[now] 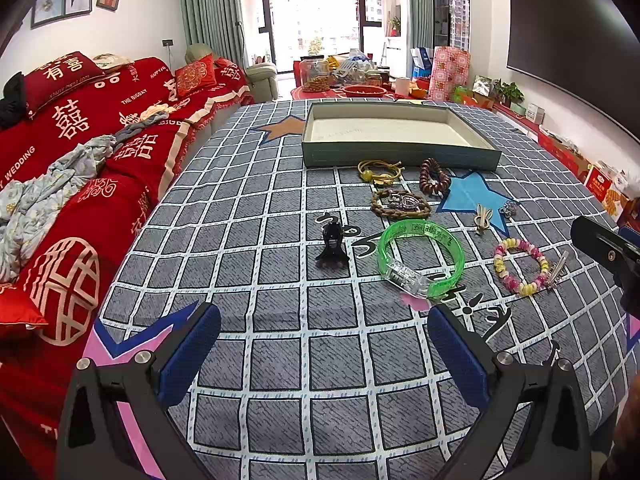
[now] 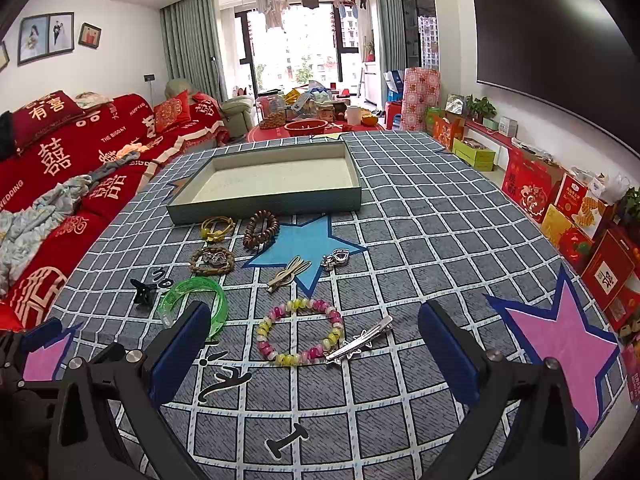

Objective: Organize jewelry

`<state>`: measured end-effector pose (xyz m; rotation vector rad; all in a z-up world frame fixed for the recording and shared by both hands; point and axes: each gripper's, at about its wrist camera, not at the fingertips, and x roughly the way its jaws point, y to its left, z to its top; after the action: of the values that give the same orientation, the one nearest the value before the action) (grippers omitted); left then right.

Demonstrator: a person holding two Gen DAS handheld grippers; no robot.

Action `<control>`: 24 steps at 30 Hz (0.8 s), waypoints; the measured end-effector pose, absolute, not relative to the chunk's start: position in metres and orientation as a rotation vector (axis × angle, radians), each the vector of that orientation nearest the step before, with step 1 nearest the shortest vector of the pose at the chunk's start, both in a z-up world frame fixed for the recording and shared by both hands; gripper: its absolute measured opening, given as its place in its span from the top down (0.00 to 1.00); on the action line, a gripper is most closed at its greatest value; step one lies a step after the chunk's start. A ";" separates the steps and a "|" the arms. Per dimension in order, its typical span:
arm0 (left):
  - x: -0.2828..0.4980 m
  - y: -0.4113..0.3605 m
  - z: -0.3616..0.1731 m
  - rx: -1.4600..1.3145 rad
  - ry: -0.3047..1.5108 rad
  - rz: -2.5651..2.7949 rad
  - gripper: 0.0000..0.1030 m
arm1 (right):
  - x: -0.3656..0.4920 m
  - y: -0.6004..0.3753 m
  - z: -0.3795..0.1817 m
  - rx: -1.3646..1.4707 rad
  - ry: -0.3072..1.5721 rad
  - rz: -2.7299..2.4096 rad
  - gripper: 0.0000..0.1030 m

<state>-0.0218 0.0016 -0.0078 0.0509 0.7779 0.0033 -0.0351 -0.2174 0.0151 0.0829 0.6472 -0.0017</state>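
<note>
A shallow grey-green box (image 1: 400, 156) (image 2: 264, 204) with a white inside stands at the far side of the checked cloth. In front of it lie jewelry pieces: a green bangle (image 1: 422, 256) (image 2: 216, 300), a pink-yellow bead bracelet (image 1: 520, 266) (image 2: 300, 332), a silver clip (image 2: 360, 342), a brown bead bracelet (image 1: 434, 176) (image 2: 260, 228), a yellow cord (image 1: 378, 172), a woven band (image 1: 400, 204) and a black claw clip (image 1: 332, 246). My left gripper (image 1: 324, 356) is open and empty, short of the bangle. My right gripper (image 2: 316, 354) is open and empty, its fingers on either side of the bead bracelet.
A red sofa (image 1: 80, 152) runs along the left edge of the table. Gift boxes (image 2: 580, 216) line the floor on the right under a wall TV (image 2: 540, 40). A cluttered low table (image 1: 344, 80) stands behind the box.
</note>
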 end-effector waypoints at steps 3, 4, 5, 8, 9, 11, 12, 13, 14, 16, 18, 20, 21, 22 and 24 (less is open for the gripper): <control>-0.022 0.001 -0.008 0.051 0.778 0.003 0.00 | -0.036 -0.217 0.015 0.086 0.647 -0.001 0.00; -0.022 0.001 -0.008 0.050 0.778 0.003 0.00 | -0.036 -0.217 0.015 0.086 0.647 -0.001 0.00; -0.023 0.002 -0.008 0.050 0.779 0.003 0.00 | -0.036 -0.216 0.015 0.087 0.646 0.000 0.00; -0.022 0.001 -0.008 0.049 0.779 0.001 0.00 | -0.036 -0.217 0.015 0.087 0.647 -0.001 0.00; -0.023 0.002 -0.009 0.048 0.780 -0.001 0.00 | -0.036 -0.217 0.015 0.088 0.648 0.000 0.00; -0.023 0.002 -0.010 0.043 0.785 -0.008 0.00 | -0.037 -0.217 0.014 0.089 0.651 -0.001 0.00; -0.023 0.003 -0.010 0.041 0.789 -0.011 0.00 | -0.037 -0.219 0.012 0.090 0.654 -0.002 0.00; -0.022 0.004 -0.011 0.038 0.794 -0.012 0.00 | -0.038 -0.220 0.012 0.090 0.656 -0.003 0.00; -0.021 0.004 -0.011 0.037 0.800 -0.012 0.00 | -0.038 -0.223 0.012 0.092 0.659 -0.006 0.00; -0.018 0.006 -0.013 0.038 0.815 -0.019 0.00 | -0.039 -0.232 0.011 0.099 0.668 -0.015 0.00; -0.013 0.009 -0.013 0.034 0.830 -0.027 0.00 | -0.039 -0.238 0.010 0.106 0.683 -0.027 0.00; -0.004 0.013 -0.014 0.027 0.849 -0.030 0.00 | -0.039 -0.245 0.010 0.110 0.701 -0.039 0.00; 0.001 0.016 -0.015 0.022 0.858 -0.039 0.00 | -0.038 -0.247 0.009 0.110 0.712 -0.047 0.00; 0.005 0.018 -0.016 0.019 0.865 -0.046 0.00 | -0.038 -0.249 0.008 0.111 0.721 -0.052 0.00; 0.013 0.021 -0.019 0.028 0.878 -0.043 0.00 | -0.035 -0.256 0.002 0.116 0.756 -0.067 0.00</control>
<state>0.0133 0.0213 -0.0194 0.0284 0.8784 -0.0427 -0.0350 -0.2557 0.0023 0.1156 0.7559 -0.0674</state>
